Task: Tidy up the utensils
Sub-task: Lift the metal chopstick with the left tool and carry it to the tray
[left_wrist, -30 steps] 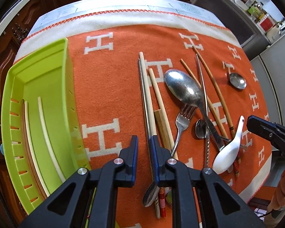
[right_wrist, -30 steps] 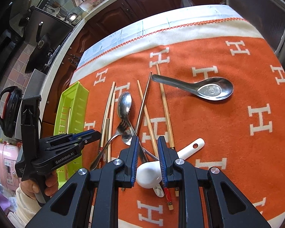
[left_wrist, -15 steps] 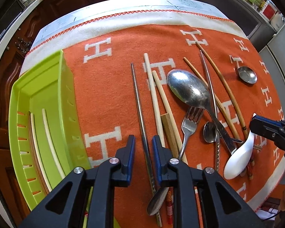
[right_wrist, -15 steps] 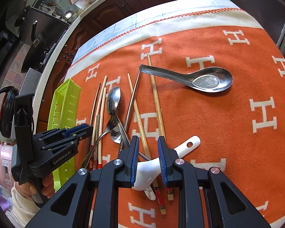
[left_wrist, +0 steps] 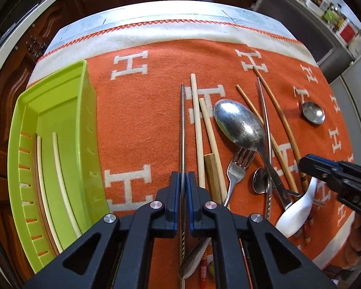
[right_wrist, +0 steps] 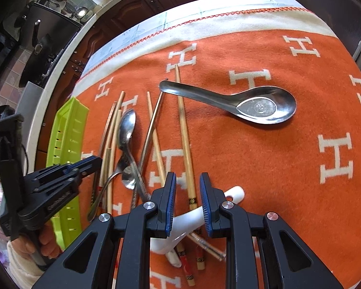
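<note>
Left wrist: left gripper was open beside the metal chopstick 1 s ago, now clamped on it, right of green tray.
Right wrist: right gripper lower, jaws unchanged, straddling white spoon handle; contact unclear.

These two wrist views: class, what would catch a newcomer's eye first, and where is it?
The orange cloth with white H letters fills both views, with a jumble of chopsticks, spoons and a fork across its middle. A lime green tray sits at its left edge. The left tongs pinch a metal chopstick; the right tongs straddle a white ceramic spoon.
</note>
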### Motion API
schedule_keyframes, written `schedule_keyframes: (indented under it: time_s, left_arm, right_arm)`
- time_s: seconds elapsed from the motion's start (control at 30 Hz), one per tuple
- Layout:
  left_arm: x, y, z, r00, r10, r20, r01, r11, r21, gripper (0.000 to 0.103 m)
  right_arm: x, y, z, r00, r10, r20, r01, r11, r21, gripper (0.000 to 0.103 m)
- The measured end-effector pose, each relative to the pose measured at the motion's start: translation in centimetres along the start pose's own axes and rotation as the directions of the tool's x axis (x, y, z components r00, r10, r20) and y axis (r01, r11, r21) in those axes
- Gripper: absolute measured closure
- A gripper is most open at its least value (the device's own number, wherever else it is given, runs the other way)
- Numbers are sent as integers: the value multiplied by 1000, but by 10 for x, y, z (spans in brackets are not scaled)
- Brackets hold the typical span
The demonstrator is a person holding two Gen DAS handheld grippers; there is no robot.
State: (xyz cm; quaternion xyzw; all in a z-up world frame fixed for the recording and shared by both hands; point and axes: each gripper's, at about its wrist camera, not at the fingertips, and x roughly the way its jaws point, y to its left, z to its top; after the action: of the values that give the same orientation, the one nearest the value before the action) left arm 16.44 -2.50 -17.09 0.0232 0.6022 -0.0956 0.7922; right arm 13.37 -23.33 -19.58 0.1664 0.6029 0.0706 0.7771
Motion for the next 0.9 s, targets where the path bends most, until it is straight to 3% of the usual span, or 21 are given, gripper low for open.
schedule_keyframes:
  time_s: [0.2,0.33,0.57,0.9]
  left_arm:
    - [-18,10,3,999,-17,36,18,999,-34,100]
    - [-33,11,7,997,-30,69,33,999,-43,100]
    - [-55,14,13,992,-48,116,54,997,-47,100]
    - [-90,19,10,981,-71,179,81,996,-49,100]
  right_arm:
    - [8,16,8,996,-71,46,74,993,-87,83]
    - [14,33,9,987,-138,87,151,975,-160,96]
    - [0,38,21,981,-62,182,83,991,-108,97]
    - [-58,63,37,939,58,338,-24,994,-105,97]
